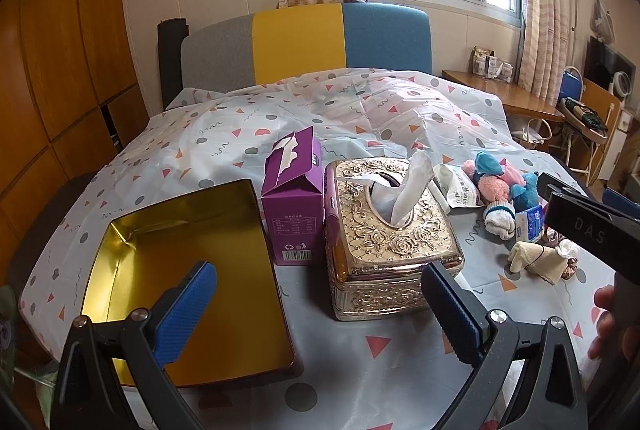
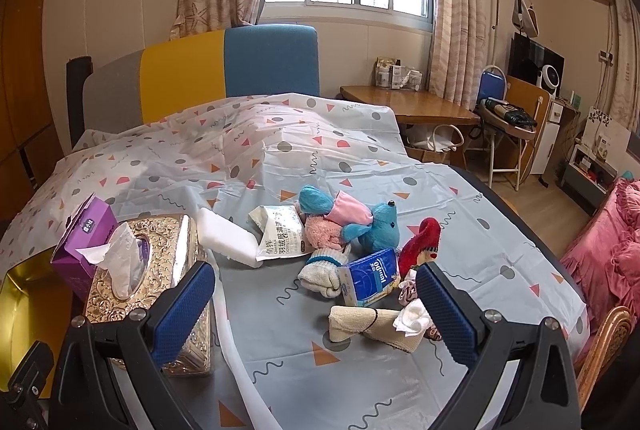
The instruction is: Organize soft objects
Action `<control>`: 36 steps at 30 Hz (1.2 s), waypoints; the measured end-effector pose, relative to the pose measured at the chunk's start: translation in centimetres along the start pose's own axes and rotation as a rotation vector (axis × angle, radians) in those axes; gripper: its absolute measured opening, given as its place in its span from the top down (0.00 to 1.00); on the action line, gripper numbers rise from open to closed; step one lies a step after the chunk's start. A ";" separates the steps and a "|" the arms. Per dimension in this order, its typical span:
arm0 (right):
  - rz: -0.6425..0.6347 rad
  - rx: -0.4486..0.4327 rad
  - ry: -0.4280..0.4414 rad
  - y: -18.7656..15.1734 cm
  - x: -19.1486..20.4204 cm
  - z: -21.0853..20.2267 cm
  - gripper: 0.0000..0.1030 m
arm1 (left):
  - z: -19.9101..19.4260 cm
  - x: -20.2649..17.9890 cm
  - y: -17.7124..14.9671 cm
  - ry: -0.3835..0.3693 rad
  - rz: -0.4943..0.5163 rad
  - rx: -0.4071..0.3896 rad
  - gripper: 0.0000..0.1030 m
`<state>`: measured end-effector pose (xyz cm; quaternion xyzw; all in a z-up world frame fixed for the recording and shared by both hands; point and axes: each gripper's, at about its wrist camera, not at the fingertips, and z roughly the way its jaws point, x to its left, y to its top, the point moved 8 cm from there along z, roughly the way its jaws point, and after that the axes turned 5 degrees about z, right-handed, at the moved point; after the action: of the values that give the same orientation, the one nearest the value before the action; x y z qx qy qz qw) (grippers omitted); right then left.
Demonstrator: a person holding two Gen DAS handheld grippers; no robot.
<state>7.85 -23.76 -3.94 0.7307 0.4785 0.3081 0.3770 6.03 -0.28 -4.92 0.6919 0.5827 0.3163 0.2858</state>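
The left gripper hangs above the near edge of the tabletop with its blue-padded fingers spread wide, grasping nothing and touching nothing. Under its left finger lies an open gold tin, its long axis running away from the camera. Just beyond the right finger stands a gold embossed tissue box, a tissue sticking up from its slot, and a purple carton stands upright between the tin and the box, touching or nearly touching the box.

The right gripper is likewise released, its fingers wide apart and empty above the patterned cloth. Nearest, between the fingers, lies a beige cloth roll tied round its middle with a dark band, its long axis across the view from left to right, with a small white fabric flower resting at its right end. Just behind it sits a blue tissue pack, tilted, beside a rolled white sock (blue band at its cuff) that points down to the right. A red knitted piece stands just right of the pack. Farther back is a blue plush toy lying on its side, head to the right, pressed against a pink fluffy cloth. Left of these are a crumpled white pouch and a white foam block. Beyond the heap the cloth runs up to a headboard in grey, yellow and blue.
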 end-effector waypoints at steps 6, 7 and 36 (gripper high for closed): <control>0.002 0.001 0.003 0.1 0.1 0.0 0.01 | 0.0 -0.2 0.0 0.015 0.026 -0.024 0.00; 0.003 0.002 0.003 0.1 0.0 0.1 0.01 | 0.0 -0.3 0.0 0.019 0.033 -0.027 0.00; 0.120 0.176 -0.036 -0.1 -10.8 10.6 0.01 | 2.0 -6.5 4.7 -0.348 0.213 0.045 0.00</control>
<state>12.62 -36.51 -10.58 0.7938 0.4522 0.2737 0.3009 9.71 -7.46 -3.27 0.8000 0.4550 0.2075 0.3316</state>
